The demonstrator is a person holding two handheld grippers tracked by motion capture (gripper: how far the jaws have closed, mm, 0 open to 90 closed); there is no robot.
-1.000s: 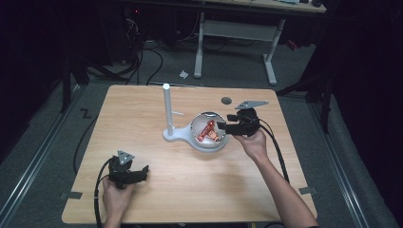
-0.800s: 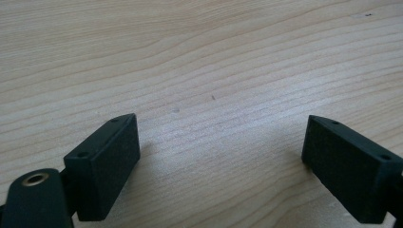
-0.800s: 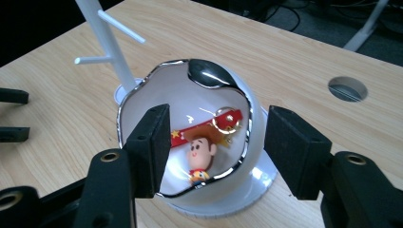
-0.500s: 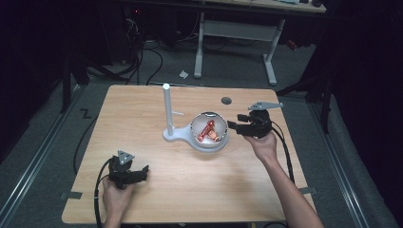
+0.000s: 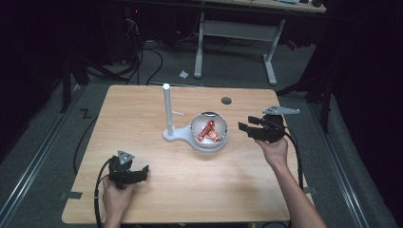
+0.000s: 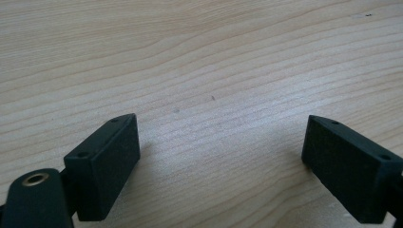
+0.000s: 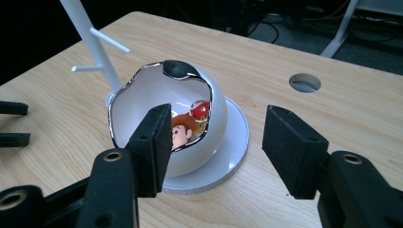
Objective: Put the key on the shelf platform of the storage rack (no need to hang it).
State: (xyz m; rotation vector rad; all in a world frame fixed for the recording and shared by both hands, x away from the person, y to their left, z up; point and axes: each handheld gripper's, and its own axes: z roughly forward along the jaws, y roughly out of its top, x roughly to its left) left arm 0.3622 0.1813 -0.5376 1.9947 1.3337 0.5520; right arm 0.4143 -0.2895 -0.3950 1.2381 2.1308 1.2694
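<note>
Far left, the left gripper (image 5: 141,173) lies low on the counter (image 5: 142,109) near the front edge, in the same spot as a second ago. Its jaws stand wide apart with only bare wood grain between them; it holds nothing.

Moving toward the middle, a slim white post (image 5: 167,109) with two thin pegs rises from a flat white base. Beside it on that base sits the white shell (image 5: 208,133), a smooth, glossy, egg-like ball with a jagged chrome-edged opening. Inside it is a small red and brown toy figure (image 7: 183,130), of hard shiny plastic by the look of it, near the counter's centre.

On the right, the right gripper (image 5: 244,127) has pulled back from the shell: a second ago its jaws were right at the opening, and now they stand clear of it to the right. Those jaws have just been closing, yet nothing sits between the matt black pads (image 7: 154,147); they are partly open and empty. My guess is that the figure has been left in the shell, or a grab came away empty, so it would have to go back in for a fresh reach.

Behind it, a round cable hole (image 5: 226,100) pierces the pale wood.
</note>
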